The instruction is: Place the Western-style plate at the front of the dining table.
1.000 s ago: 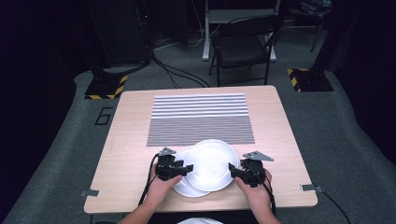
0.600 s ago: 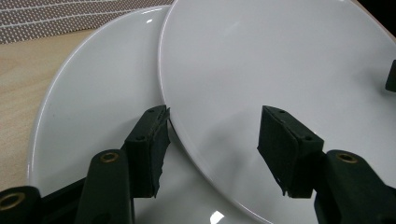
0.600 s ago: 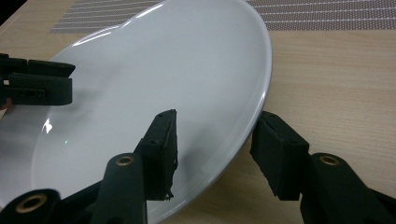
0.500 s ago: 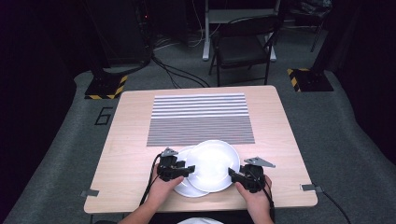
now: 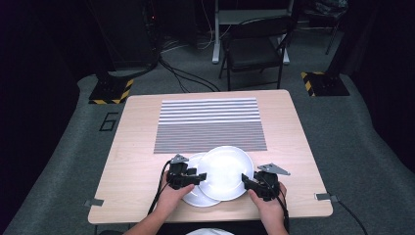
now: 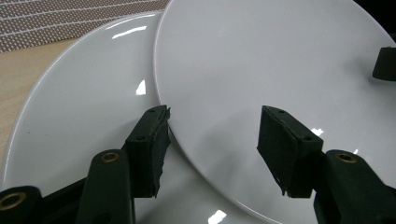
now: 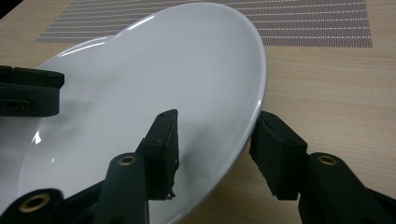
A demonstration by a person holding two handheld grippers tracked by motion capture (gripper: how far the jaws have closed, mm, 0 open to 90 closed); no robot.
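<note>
Table (image 5: 137, 196) of pale wood carries a striped mat (image 5: 210, 125) across its far middle and, near the person's edge, two white plates that overlap. The upper plate (image 5: 225, 172) lies to the right, tilted, its left part resting over the lower plate (image 5: 195, 198), which sits flat on the wood and reaches just short of the mat's near edge. The left gripper (image 5: 198, 177) comes in from the left at the overlap: in the left gripper view its jaws straddle the upper plate's (image 6: 261, 60) rim, one pad under it over the lower plate (image 6: 88, 98) and one above it, and whether the pads press on it I cannot tell. The right gripper (image 5: 247, 181) stands at the upper plate's right edge; its jaws have just been closing, and in the right gripper view the rim of that plate (image 7: 154, 84) sits between them, one pad on the upper face and one beneath the rim, so it grasps the plate.
</note>
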